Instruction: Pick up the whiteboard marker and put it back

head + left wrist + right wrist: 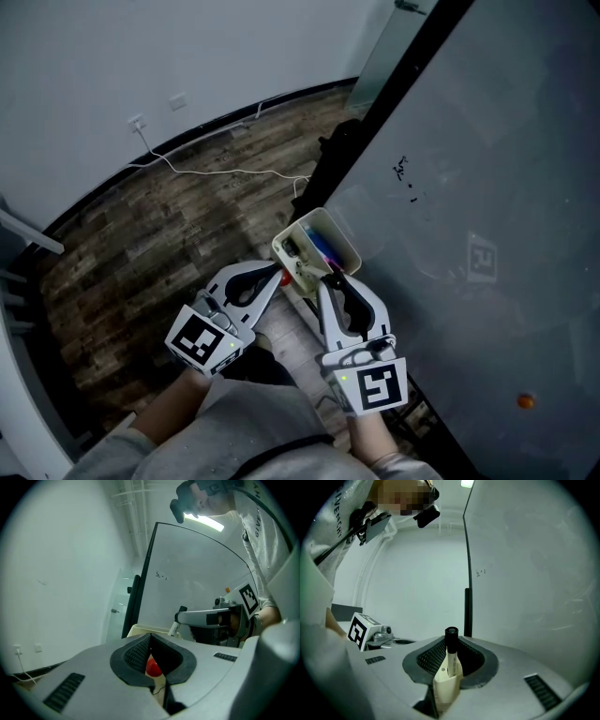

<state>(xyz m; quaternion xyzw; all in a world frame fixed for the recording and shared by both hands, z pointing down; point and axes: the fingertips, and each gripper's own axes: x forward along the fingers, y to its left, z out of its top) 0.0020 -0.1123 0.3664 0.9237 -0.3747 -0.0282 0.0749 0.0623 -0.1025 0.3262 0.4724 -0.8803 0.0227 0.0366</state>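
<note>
A cream pen holder (347, 246) hangs at the whiteboard's (487, 187) lower left edge, with blue and other pens inside. My right gripper (328, 278) is at its near rim. In the right gripper view the gripper (450, 654) is shut on a white whiteboard marker (450, 663) with a black cap, upright over a corner of the holder (446, 688). My left gripper (279, 274) meets the holder's near left corner. Its jaws (151, 644) are closed round a small red round thing (153, 666) and a bit of cream wall. The left gripper view also shows the marker (174, 629).
The board's black frame (375, 103) runs diagonally up to the right. Wood floor (169, 234) lies to the left, crossed by a white cable (216, 171) from a wall socket (138, 123). An orange dot (526, 401) sticks to the board at lower right.
</note>
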